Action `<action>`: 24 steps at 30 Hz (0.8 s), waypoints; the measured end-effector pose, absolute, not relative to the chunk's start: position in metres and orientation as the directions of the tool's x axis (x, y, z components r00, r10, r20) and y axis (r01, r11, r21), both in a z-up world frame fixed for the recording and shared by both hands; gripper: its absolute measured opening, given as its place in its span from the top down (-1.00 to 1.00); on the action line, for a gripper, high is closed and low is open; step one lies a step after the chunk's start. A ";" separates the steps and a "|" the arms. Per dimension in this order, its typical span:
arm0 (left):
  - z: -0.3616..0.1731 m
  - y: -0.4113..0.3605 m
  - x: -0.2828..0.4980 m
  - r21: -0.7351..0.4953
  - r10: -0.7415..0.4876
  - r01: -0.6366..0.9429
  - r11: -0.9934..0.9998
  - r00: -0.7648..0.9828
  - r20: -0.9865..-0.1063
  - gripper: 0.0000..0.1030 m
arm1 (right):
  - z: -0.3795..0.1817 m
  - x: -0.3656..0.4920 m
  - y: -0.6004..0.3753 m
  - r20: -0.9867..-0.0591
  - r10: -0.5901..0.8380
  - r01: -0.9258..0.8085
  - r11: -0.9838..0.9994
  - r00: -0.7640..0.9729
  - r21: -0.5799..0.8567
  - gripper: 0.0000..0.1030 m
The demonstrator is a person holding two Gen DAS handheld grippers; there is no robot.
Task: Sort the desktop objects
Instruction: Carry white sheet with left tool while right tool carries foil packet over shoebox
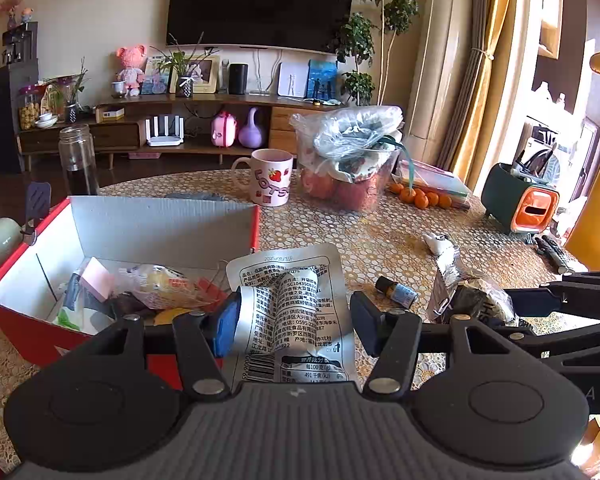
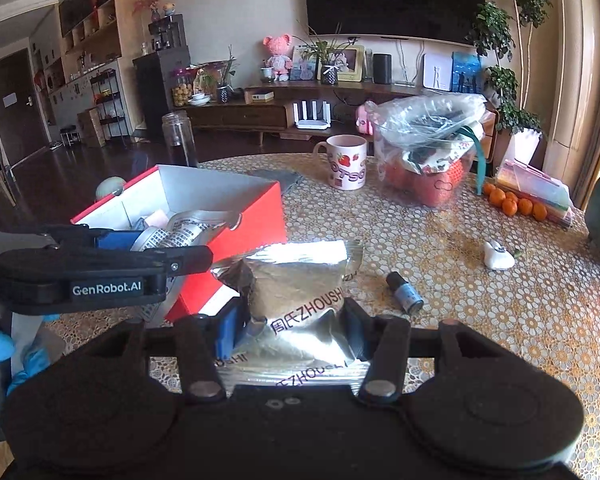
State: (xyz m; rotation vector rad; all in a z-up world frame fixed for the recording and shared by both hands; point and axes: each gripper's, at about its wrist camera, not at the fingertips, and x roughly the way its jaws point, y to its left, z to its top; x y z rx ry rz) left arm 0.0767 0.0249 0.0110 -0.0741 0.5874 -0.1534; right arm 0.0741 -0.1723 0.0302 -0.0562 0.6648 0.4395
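Left tongs (image 1: 293,322) are clamped on a white printed snack pouch (image 1: 296,312), held right by the near right corner of the red box (image 1: 28,328). Right tongs (image 2: 293,330) are squeezed onto a silver foil packet (image 2: 300,284) low over the surface (image 2: 480,320). Just past them to the right lies a small blue bottle (image 2: 405,293), further out a little white figure (image 2: 497,257), then the strawberry mug (image 2: 346,162) well beyond

Crumpled white printed snack packet (image 1: 296,304) beside open red box (image 1: 40,332); shiny foil packet (image 2: 300,292) just right.
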 end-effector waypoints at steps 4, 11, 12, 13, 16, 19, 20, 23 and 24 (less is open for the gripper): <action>0.014 0.047 0.077 -0.114 -0.140 0.093 0.989 0.831 -0.538 -0.11 | 0.035 0.077 -0.147 -0.604 0.395 -0.451 0.890 0.692 0.066 -0.01; 0.017 0.084 0.082 -0.105 -0.095 0.046 0.993 0.841 -0.532 -0.11 | 0.041 0.086 -0.101 -0.597 0.432 -0.515 0.857 0.676 0.037 -0.01; 0.018 0.089 0.083 -0.099 -0.087 0.040 0.994 0.843 -0.530 -0.11 | 0.041 0.088 -0.095 -0.596 0.436 -0.523 0.852 0.674 0.032 -0.01; 0.018 0.093 0.084 -0.097 -0.081 0.035 0.995 0.845 -0.528 -0.11 | 0.042 0.091 -0.090 -0.595 0.439 -0.528 0.849 0.673 0.029 -0.01; 0.019 0.107 0.090 -0.091 -0.061 0.016 0.996 0.850 -0.524 -0.11 | 0.043 0.099 -0.074 -0.597 0.448 -0.543 0.840 0.666 0.024 -0.01; 0.019 0.120 0.097 -0.086 -0.044 -0.002 0.996 0.849 -0.526 -0.11 | 0.043 0.108 -0.059 -0.598 0.453 -0.556 0.831 0.661 0.016 -0.01; 0.018 0.126 0.099 -0.085 -0.036 -0.011 0.996 0.848 -0.529 -0.11 | 0.043 0.111 -0.054 -0.599 0.455 -0.560 0.829 0.659 0.014 -0.01; 0.015 0.140 0.106 -0.084 -0.017 -0.033 0.996 0.843 -0.537 -0.11 | 0.041 0.119 -0.040 -0.604 0.461 -0.569 0.822 0.650 0.016 -0.01; 0.014 0.145 0.109 -0.083 -0.010 -0.041 0.996 0.841 -0.541 -0.11 | 0.041 0.123 -0.037 -0.607 0.462 -0.572 0.820 0.647 0.015 -0.01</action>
